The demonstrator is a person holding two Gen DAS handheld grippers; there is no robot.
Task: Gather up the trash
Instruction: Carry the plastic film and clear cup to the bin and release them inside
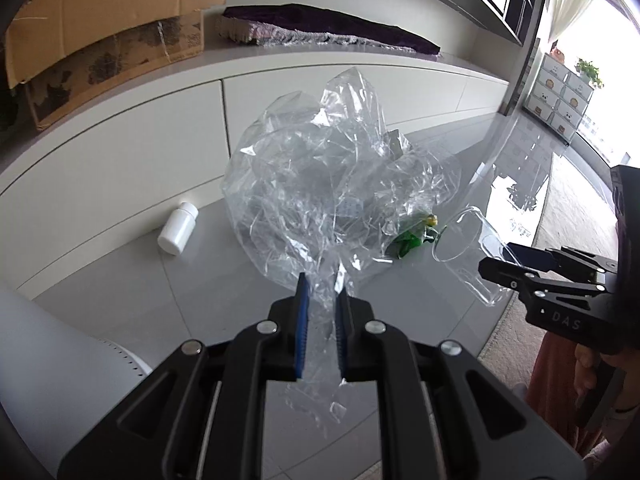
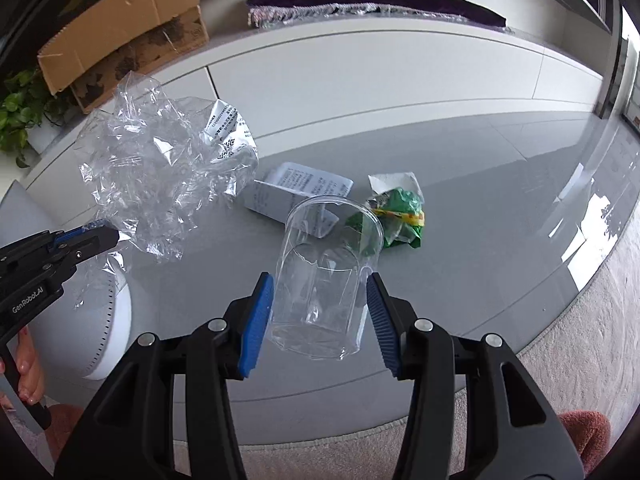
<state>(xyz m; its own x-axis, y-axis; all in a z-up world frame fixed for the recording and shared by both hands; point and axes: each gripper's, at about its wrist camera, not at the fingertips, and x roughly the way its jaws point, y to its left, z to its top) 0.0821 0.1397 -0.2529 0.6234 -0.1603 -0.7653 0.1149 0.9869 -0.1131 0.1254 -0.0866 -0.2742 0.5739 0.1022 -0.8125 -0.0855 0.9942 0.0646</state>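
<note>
My left gripper (image 1: 322, 286) is shut on a crumpled clear plastic bag (image 1: 320, 176) and holds it up above the grey floor; it also shows in the right wrist view (image 2: 160, 172), where the left gripper (image 2: 110, 234) comes in from the left. My right gripper (image 2: 320, 284) is shut on a clear plastic cup (image 2: 324, 276), its mouth pointing away; the cup also shows in the left wrist view (image 1: 468, 248). A crumpled green wrapper (image 2: 400, 220) and a printed white paper (image 2: 296, 192) lie on the floor beyond the cup. A white pill bottle (image 1: 178, 228) lies by the cabinet.
A low white cabinet (image 1: 120, 160) runs along the back, with a cardboard box (image 1: 104, 40) and a purple fringed cloth (image 1: 320, 28) on top. A white round bin (image 2: 108, 332) stands at the left. A beige carpet (image 2: 580, 340) borders the floor on the right. A plant (image 2: 20, 112) is at far left.
</note>
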